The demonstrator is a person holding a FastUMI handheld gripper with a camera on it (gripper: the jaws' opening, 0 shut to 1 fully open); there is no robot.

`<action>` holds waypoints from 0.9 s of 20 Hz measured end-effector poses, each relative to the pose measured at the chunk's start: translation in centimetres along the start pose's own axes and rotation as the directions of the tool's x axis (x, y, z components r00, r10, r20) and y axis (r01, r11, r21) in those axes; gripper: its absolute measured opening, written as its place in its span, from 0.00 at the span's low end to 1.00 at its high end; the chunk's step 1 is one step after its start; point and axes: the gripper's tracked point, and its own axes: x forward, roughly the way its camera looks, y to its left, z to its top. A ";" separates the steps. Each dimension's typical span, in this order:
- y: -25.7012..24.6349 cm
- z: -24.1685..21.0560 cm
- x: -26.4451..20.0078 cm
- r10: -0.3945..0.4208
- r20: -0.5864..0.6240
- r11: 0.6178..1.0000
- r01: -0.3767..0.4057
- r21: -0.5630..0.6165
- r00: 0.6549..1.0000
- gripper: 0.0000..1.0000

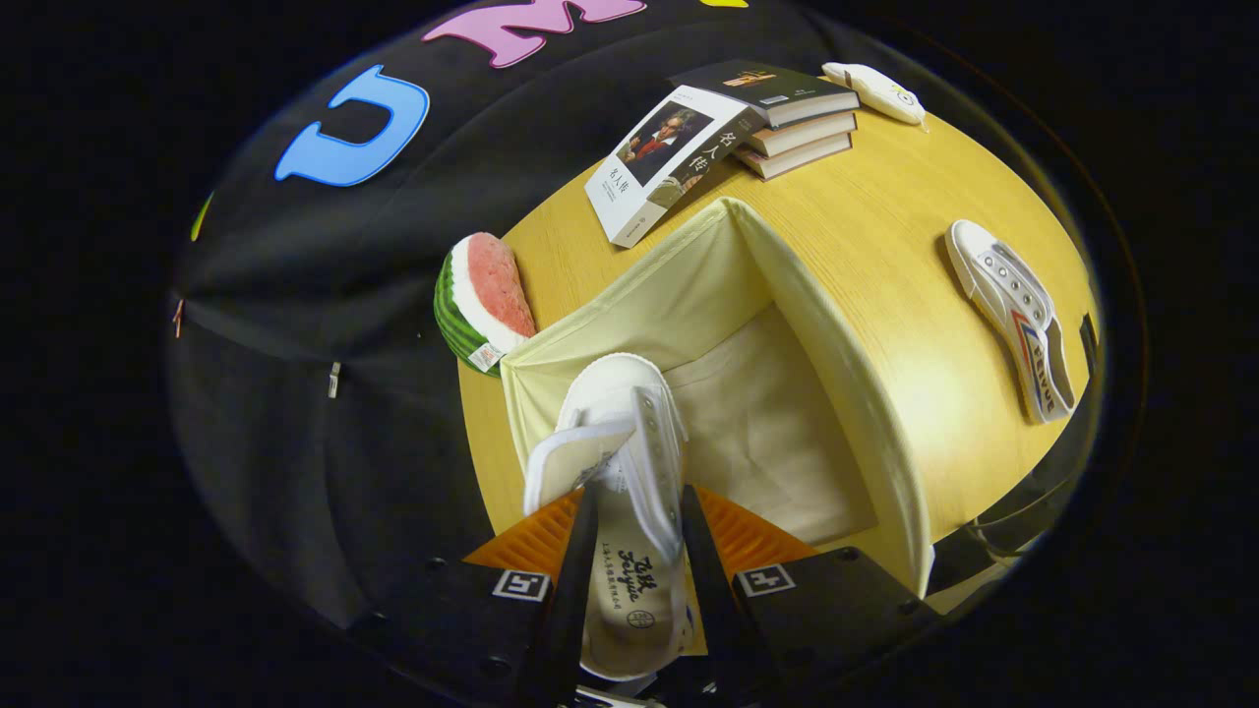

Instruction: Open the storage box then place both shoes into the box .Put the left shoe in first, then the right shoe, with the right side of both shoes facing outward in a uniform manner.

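Observation:
A white canvas shoe (629, 462) is pinched between both fingers of my gripper (634, 551), which is shut on it. The shoe hangs toe-forward over the open cream fabric storage box (836, 324), near the box's left wall. Inside, the box floor shows bare cloth. A second white shoe (1013, 315) with red and blue stripes lies on its side on the wooden table (885, 216), beyond the right wall of the box.
A watermelon-slice toy (482, 300) lies just left of the box's far corner. A stack of books (787, 118) with an open book (669, 157) leaning on it sits beyond the box. A small white object (875, 90) rests behind the books.

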 end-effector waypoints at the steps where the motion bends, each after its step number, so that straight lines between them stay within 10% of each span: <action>1: -0.5 0.2 -0.1 -0.001 0.007 1.000 0.001 -0.024 1.000 0.55; 6: 1.2 1.9 -2.7 0.133 0.036 0.990 -0.131 -0.055 0.990 0.98; 18: -6.1 7.4 -12.6 0.224 0.250 0.914 -0.114 -0.390 0.942 0.98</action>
